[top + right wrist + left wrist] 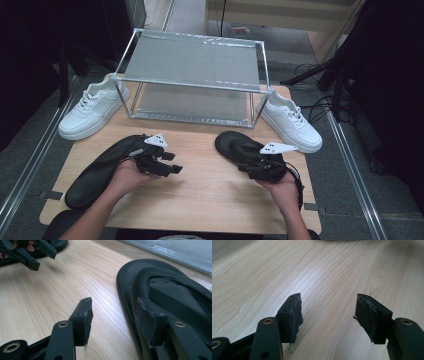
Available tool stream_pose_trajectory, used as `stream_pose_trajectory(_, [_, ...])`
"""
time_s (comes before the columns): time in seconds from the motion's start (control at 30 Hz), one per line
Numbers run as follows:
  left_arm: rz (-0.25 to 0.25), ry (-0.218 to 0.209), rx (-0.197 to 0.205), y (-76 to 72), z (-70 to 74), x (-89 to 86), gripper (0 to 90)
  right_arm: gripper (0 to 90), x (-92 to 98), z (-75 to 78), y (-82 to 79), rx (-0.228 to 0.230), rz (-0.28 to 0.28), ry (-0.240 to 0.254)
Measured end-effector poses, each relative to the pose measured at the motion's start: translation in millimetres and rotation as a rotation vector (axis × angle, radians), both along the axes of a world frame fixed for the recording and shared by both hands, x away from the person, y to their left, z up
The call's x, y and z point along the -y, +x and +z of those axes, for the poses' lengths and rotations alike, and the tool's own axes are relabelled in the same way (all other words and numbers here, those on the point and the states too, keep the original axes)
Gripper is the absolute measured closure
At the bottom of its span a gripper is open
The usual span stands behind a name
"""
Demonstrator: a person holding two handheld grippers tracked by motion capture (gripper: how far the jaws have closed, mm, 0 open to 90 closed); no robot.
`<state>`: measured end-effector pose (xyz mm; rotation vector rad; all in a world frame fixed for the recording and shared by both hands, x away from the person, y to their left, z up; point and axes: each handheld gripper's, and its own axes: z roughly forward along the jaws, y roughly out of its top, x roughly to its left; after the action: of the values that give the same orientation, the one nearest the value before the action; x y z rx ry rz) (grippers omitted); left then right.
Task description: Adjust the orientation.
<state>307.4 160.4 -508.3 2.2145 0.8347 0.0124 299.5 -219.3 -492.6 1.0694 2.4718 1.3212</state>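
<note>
Two black sandals lie on the wooden table (210, 192): one at the left (95, 172), one at the right (231, 142). My left gripper (174, 163) hovers beside the left sandal, pointing towards the table's middle. Its jaws stand open over bare wood (328, 305), with nothing between them. My right gripper (246, 165) is at the near end of the right sandal (170, 282). It is open (113, 307), one jaw over the wood and the other over the sandal's footbed, with the rim between them and the pads not pressing on it.
A two-shelf metal rack (192, 62) stands at the back of the table. One white sneaker (92, 110) sits to its left and another (292, 122) to its right. Dark floor, rails and cables surround the table.
</note>
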Motion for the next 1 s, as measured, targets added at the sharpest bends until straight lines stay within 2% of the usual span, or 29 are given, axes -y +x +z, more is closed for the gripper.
stream_pose_trajectory(0.47, [0.000, -0.013, 0.002, 0.2, 1.3, -1.5, 38.5, 48.1, -0.9, -0.2, -0.2, -0.002, 0.007, 0.000])
stream_pose_trajectory(0.57, [0.000, -0.029, -0.011, 0.5, 2.0, -2.7, 38.5, 48.1, -1.5, 0.2, -0.5, -0.003, 0.010, 0.000])
stream_pose_trajectory(0.83, [-0.004, -0.034, -0.002, -2.7, 6.8, -9.4, 38.5, 48.1, -8.7, 0.7, 1.9, 0.010, 0.052, -0.007])
stream_pose_trajectory(1.0, [-0.001, -0.036, -0.004, -3.4, 7.9, -11.9, 38.5, 48.0, -9.0, 0.8, 2.4, 0.011, 0.052, -0.003])
